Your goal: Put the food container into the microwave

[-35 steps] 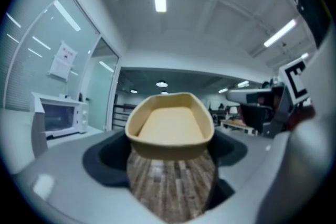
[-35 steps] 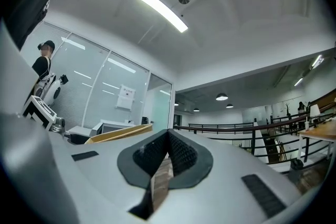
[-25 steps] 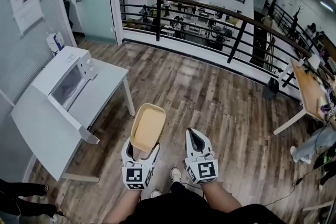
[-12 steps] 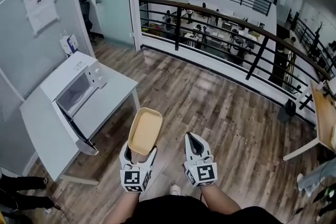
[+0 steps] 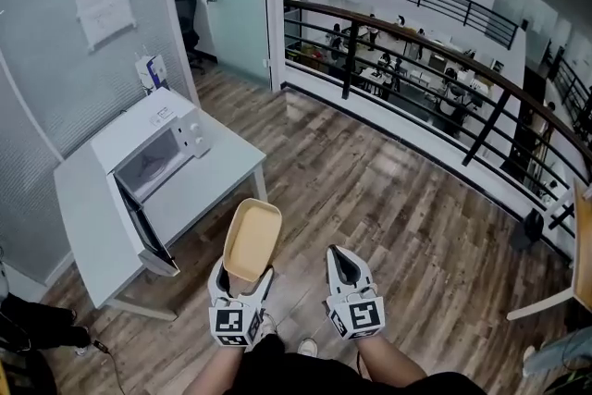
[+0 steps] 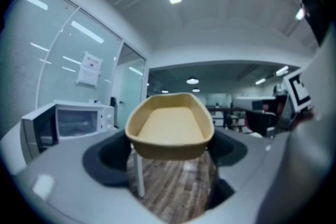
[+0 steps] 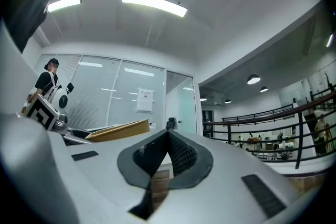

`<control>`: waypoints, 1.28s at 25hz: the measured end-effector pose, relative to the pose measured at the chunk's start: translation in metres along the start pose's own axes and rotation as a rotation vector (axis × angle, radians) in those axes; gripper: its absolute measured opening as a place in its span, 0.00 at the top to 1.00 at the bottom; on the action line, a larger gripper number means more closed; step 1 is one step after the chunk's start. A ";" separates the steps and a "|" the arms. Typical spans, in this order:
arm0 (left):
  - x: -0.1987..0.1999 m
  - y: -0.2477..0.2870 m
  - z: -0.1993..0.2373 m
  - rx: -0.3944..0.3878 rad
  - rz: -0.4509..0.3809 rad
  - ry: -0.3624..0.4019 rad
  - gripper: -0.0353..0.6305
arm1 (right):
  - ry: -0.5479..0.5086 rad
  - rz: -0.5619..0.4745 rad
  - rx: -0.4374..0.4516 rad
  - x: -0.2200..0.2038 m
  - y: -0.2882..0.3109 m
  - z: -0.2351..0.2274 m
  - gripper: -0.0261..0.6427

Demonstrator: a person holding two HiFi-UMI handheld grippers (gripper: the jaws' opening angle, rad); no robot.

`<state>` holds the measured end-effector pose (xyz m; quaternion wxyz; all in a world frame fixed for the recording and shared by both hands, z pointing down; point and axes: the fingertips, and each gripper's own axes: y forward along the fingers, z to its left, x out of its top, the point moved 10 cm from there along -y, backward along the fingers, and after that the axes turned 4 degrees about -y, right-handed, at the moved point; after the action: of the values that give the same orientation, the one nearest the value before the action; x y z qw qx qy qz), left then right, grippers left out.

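Wood floor (image 5: 370, 190), white table (image 5: 211, 188) (microwave (image 5: 153, 148) seemingly open)

White counter (image 5: 211, 178) at left of frame, standing on wood-plank floor (image 5: 388, 199). One white microwave (image 5: 139, 129) sits on its rear part. Microwave door (image 5: 141, 219) hangs open.

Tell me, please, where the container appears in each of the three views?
Head view: container low centre, sticking forward from the left gripper.
Left gripper view: container at centre, gripped at its near end.
Right gripper view: container left of centre, only its tan side showing.
Shared landmark: the notice on the glass wall, upper left in the head view, left in the left gripper view, centre in the right gripper view.
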<state>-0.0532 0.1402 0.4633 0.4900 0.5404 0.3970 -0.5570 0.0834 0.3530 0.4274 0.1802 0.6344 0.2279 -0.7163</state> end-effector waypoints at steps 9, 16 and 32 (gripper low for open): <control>0.002 0.044 0.059 0.064 -0.024 -0.016 0.26 | -0.015 0.004 0.066 -0.007 0.085 0.015 0.96; 0.011 0.082 0.113 0.094 -0.038 -0.027 0.26 | -0.041 -0.006 0.130 -0.004 0.166 0.032 0.96; 0.015 0.103 0.206 0.228 -0.051 -0.071 0.26 | -0.060 0.024 0.291 -0.019 0.286 0.087 0.96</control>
<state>0.0044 -0.0824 0.4778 0.4247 0.5623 0.3270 -0.6297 0.1703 0.0658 0.4258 0.1014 0.6349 0.1087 -0.7582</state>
